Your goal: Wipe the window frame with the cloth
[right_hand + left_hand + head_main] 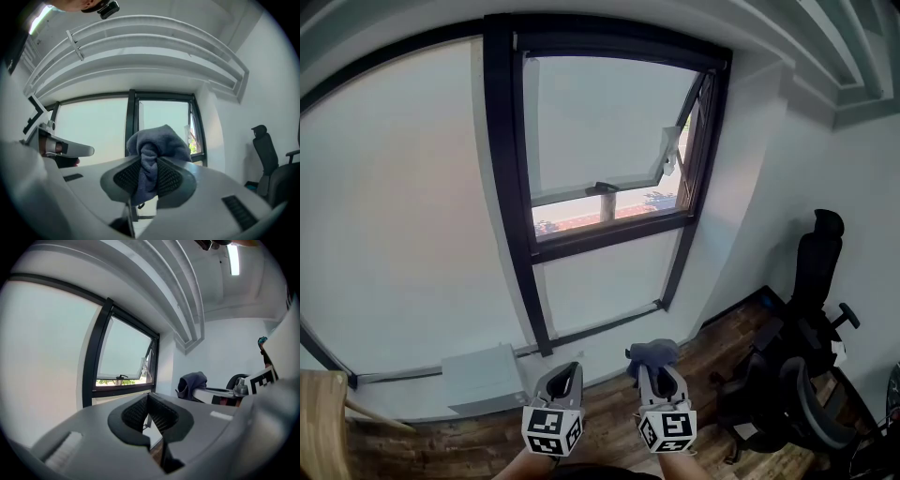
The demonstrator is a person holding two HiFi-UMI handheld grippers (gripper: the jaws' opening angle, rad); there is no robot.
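Low at six o'clock, right tool (657, 370) clamps bunched grey-blue cloth (653, 352), left tool (567, 375) closed, empty; wiping not begun, so next lift towards black metal window frame (500, 141) at twelve.

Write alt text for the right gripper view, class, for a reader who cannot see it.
The right gripper is shut on a bunched blue-grey cloth, pointing at a dark window frame below a white ribbed ceiling. A black office chair stands by the white wall at right.
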